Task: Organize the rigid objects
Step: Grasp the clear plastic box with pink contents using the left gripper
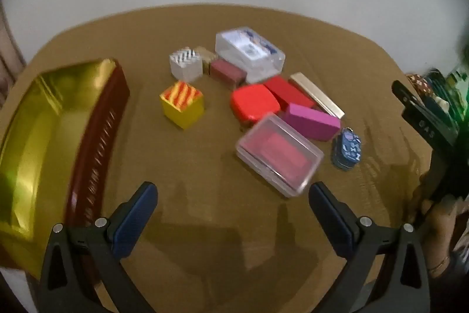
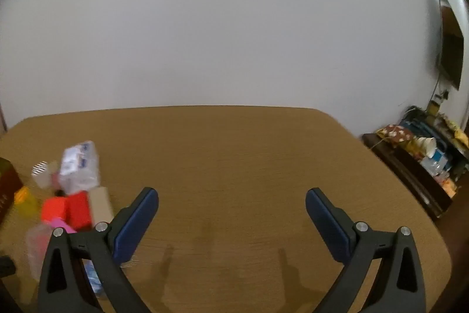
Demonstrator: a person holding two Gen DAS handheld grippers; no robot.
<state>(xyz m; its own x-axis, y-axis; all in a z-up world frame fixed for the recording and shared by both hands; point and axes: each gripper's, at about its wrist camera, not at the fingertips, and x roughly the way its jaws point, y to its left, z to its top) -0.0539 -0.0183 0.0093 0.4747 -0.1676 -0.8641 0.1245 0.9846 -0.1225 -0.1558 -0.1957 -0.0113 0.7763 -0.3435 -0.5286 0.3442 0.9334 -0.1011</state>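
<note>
In the left wrist view several small rigid items lie grouped on the brown table (image 1: 205, 166): a yellow cube with orange stripes (image 1: 182, 104), a white patterned cube (image 1: 186, 63), a large clear case (image 1: 250, 53), a red box (image 1: 254, 103), a magenta block (image 1: 312, 121) and a clear case with a red insert (image 1: 280, 156). A gold-lined dark red tray (image 1: 44, 143) sits at the left. My left gripper (image 1: 233, 195) hangs open above the table, nothing between its blue pads. My right gripper (image 2: 231, 201) is open over bare tabletop, with the same pile (image 2: 70, 195) to its left.
A blue patterned keychain (image 1: 347, 148) and a cream bar (image 1: 316, 99) lie at the right of the pile. The other gripper's black body (image 1: 425, 122) shows at the right edge. A low shelf with clutter (image 2: 425, 148) stands beyond the table's right side.
</note>
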